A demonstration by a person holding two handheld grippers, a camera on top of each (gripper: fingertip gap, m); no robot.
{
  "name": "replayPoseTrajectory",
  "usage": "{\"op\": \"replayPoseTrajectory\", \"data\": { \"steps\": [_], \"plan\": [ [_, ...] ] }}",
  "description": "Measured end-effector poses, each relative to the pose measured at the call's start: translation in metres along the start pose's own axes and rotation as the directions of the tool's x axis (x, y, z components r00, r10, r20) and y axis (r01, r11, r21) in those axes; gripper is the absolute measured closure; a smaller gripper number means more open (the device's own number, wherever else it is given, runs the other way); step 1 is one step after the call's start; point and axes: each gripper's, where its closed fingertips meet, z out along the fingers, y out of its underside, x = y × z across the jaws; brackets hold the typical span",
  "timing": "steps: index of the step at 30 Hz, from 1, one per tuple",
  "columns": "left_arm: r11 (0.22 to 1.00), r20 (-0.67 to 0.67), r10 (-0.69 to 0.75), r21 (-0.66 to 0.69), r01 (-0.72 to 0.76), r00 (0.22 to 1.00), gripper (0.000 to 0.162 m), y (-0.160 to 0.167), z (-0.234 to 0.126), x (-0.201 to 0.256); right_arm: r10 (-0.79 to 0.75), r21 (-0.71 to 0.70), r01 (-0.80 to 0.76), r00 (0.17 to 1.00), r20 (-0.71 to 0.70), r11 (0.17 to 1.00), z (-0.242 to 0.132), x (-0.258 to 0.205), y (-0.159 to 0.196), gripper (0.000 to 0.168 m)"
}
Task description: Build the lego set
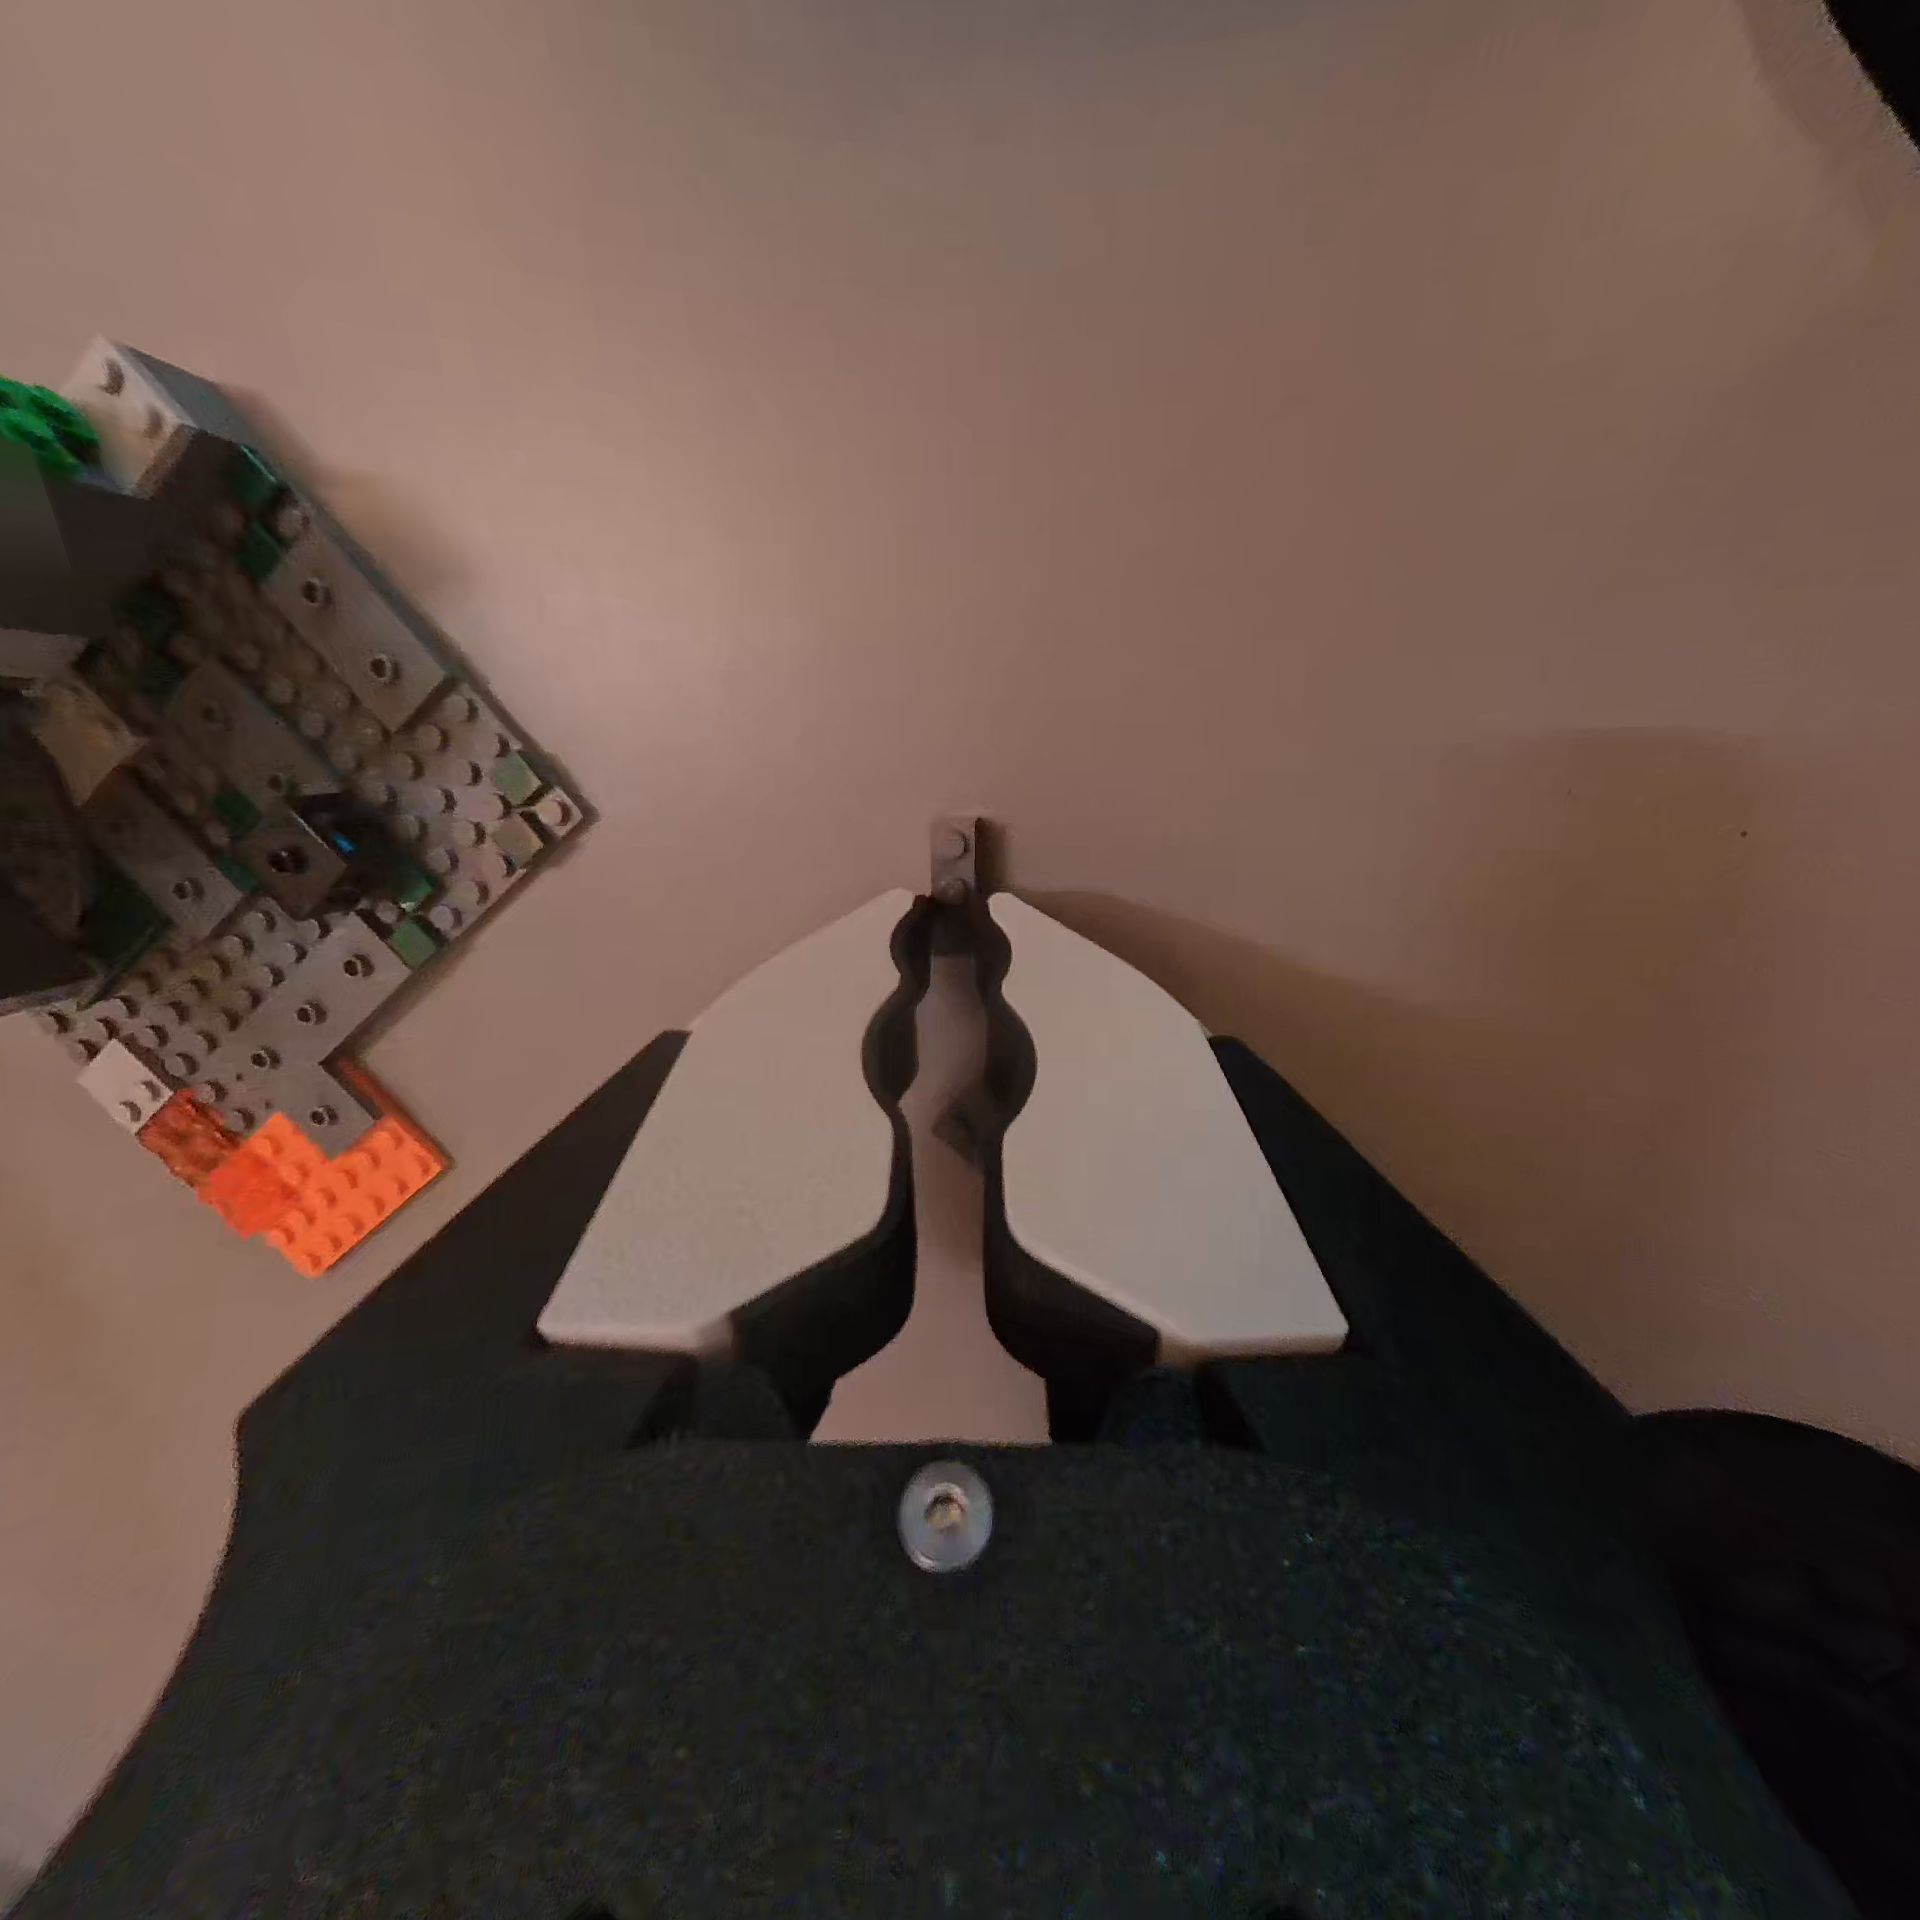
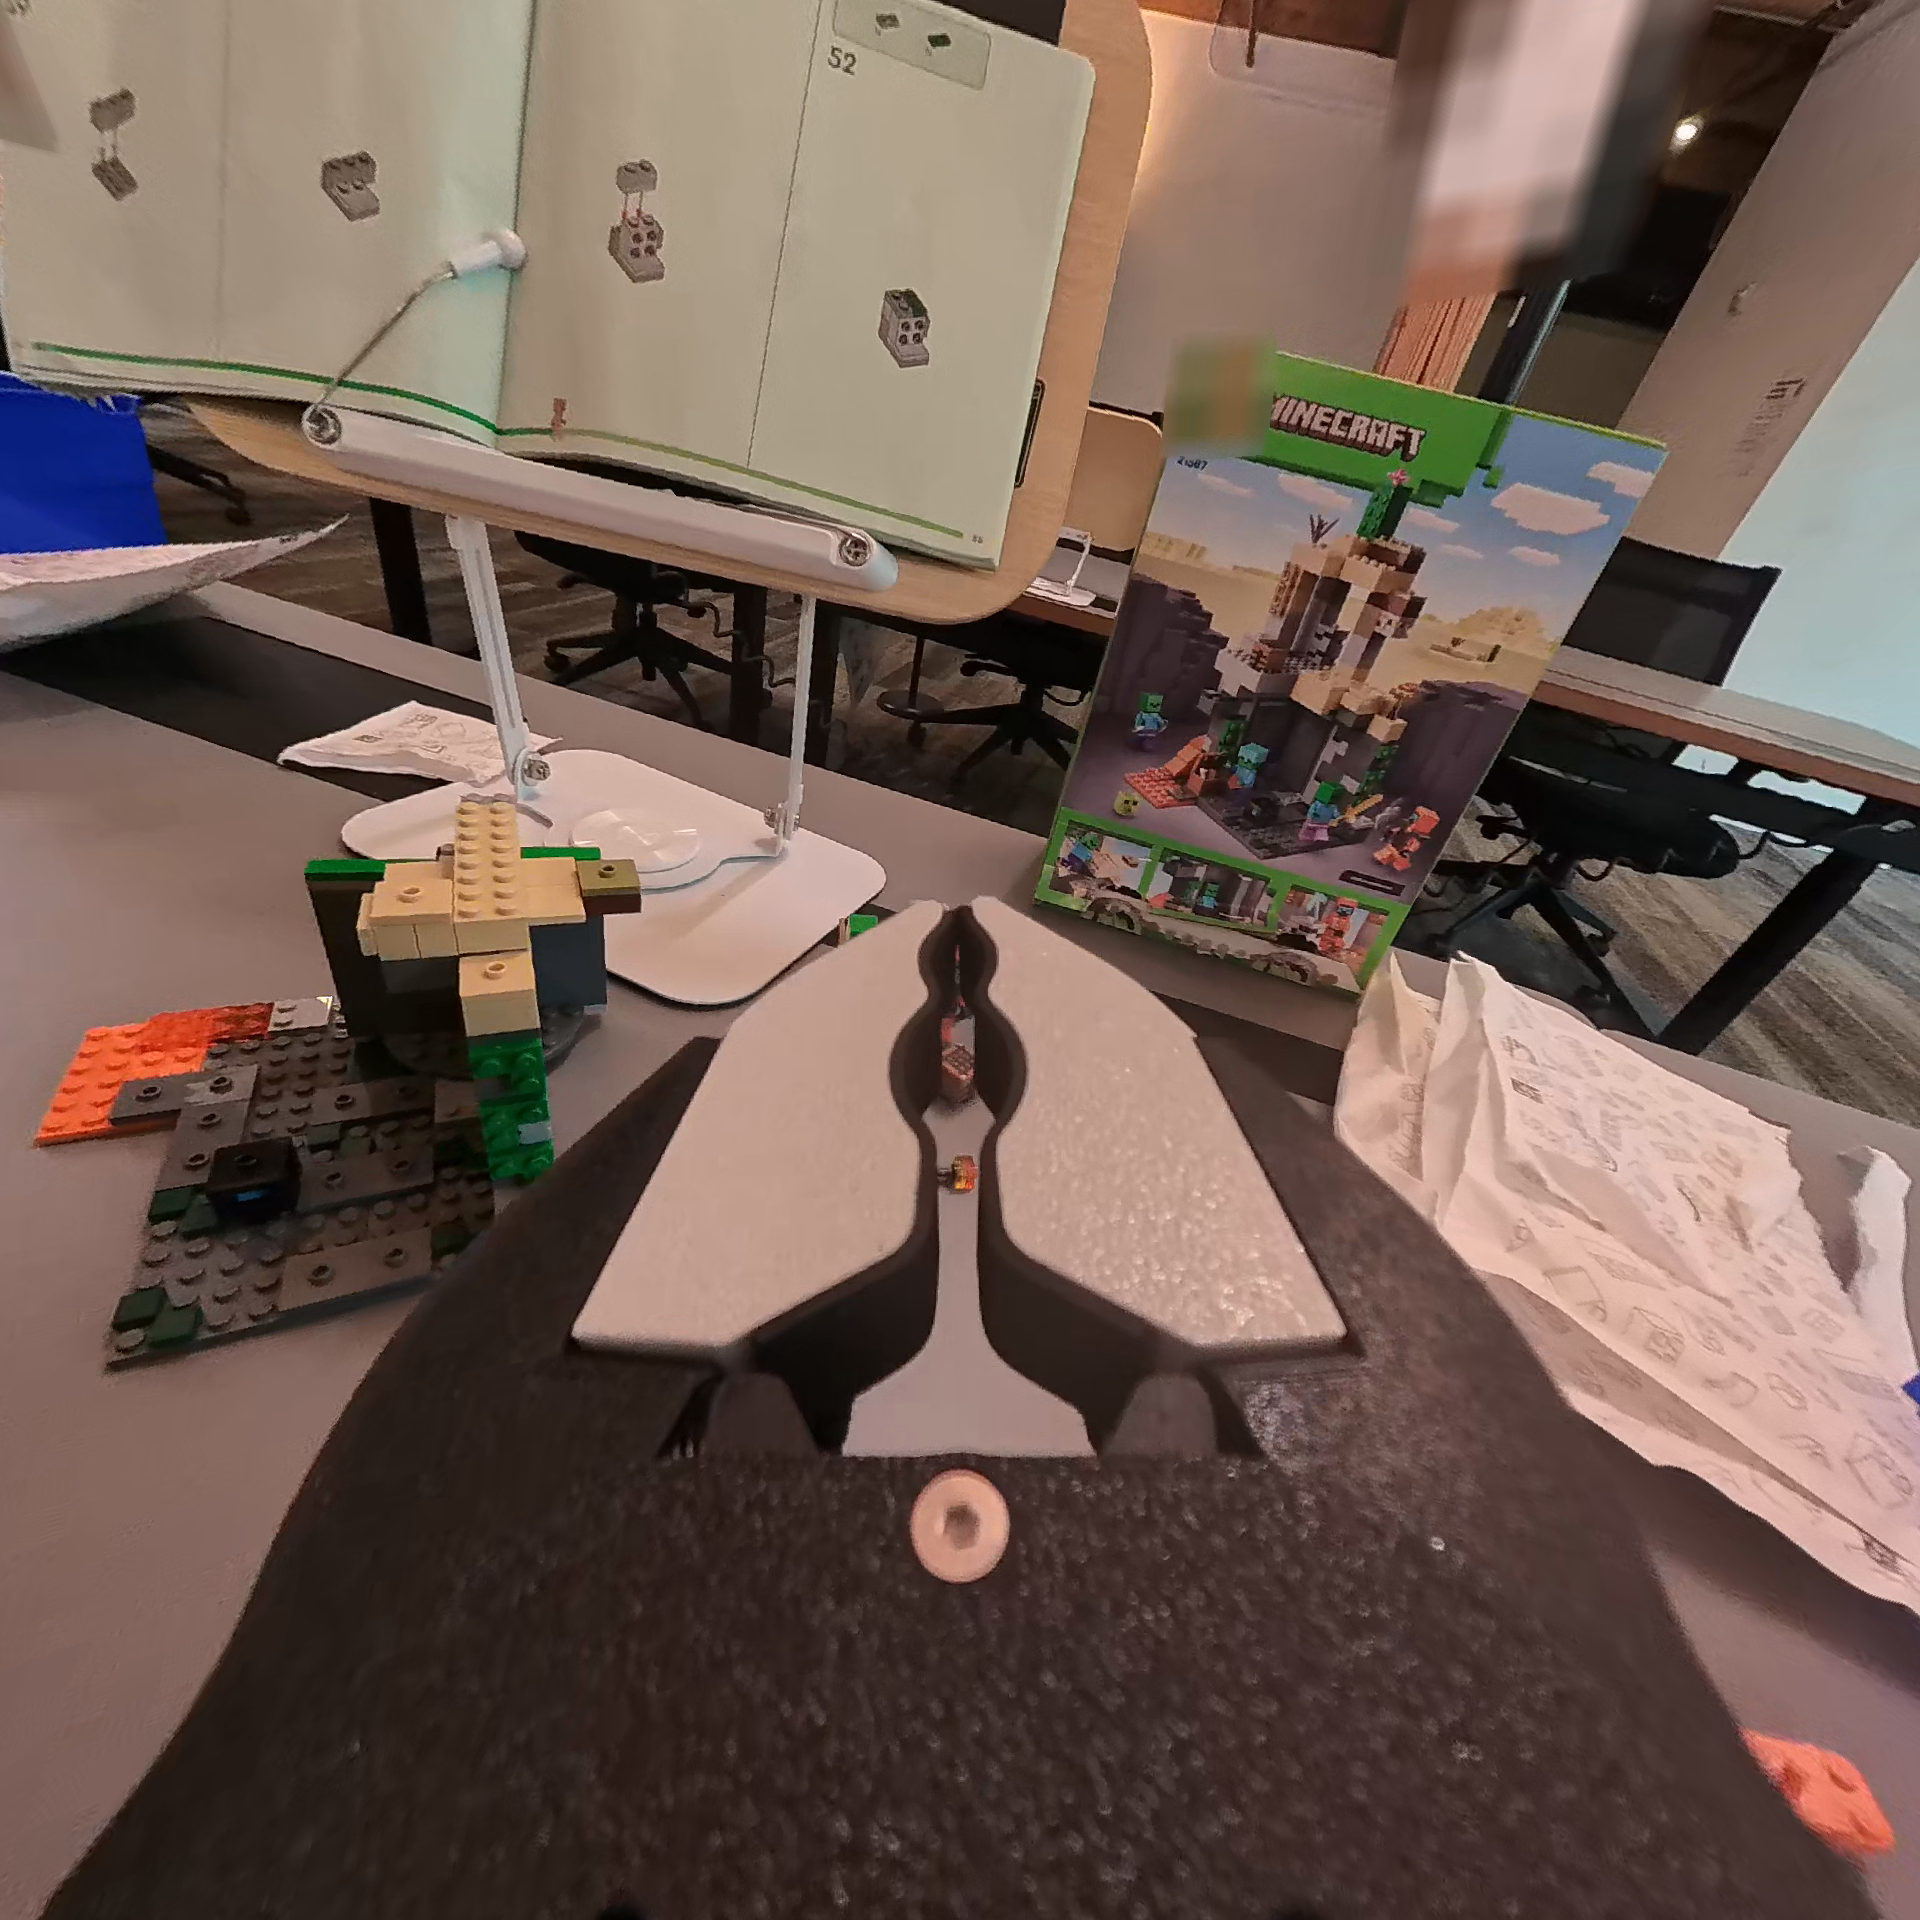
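Lego build (image 2: 343,1132) is partway: base and low tower stand, upper levels missing; left gripper (image 1: 951,902) pinches a small grey plate (image 1: 956,847), right gripper (image 2: 958,920) closed empty.

Each gripper, left gripper (image 1: 954,904) and right gripper (image 2: 958,920), has a rough black body, two pale grey fingers with wavy black inner edges, and one round silver screw (image 1: 943,1515).

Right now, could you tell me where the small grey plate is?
In the left wrist view, the small grey plate sits pinched at the left gripper tips, right of the build.
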Motion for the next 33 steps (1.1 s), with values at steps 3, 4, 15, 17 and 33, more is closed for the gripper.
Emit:
{"op": "replayPoseTrajectory", "data": {
  "steps": [3,4,15,17,33],
  "plan": [
    [1.000,-0.002,0.006,-0.011,-0.006,1.000,0.150,0.004,-0.001,0.001,0.009,-0.001,-0.009,1.000,0.006,1.000,0.000,-0.001,0.000,0.168],
    [1.000,-0.001,0.002,-0.007,-0.002,1.000,0.147,0.004,-0.001,0.001,0.010,-0.001,-0.010,1.000,0.009,1.000,0.001,-0.002,0.001,0.168],
    [0.962,0.069,-0.169,0.228,0.150,0.983,0.142,0.000,-0.039,-0.005,-0.003,0.000,0.003,1.000,0.021,1.000,0.000,-0.007,-0.001,0.168],
    [0.942,0.095,-0.233,0.267,0.200,0.968,0.142,0.010,-0.044,-0.010,-0.005,-0.001,0.005,1.000,0.025,1.000,0.000,-0.008,0.000,0.168],
    [0.895,0.002,-0.345,0.303,0.328,0.939,0.145,0.035,-0.009,0.000,-0.110,0.041,0.102,0.924,0.367,0.994,-0.010,-0.077,-0.006,0.168]
  ]
}}
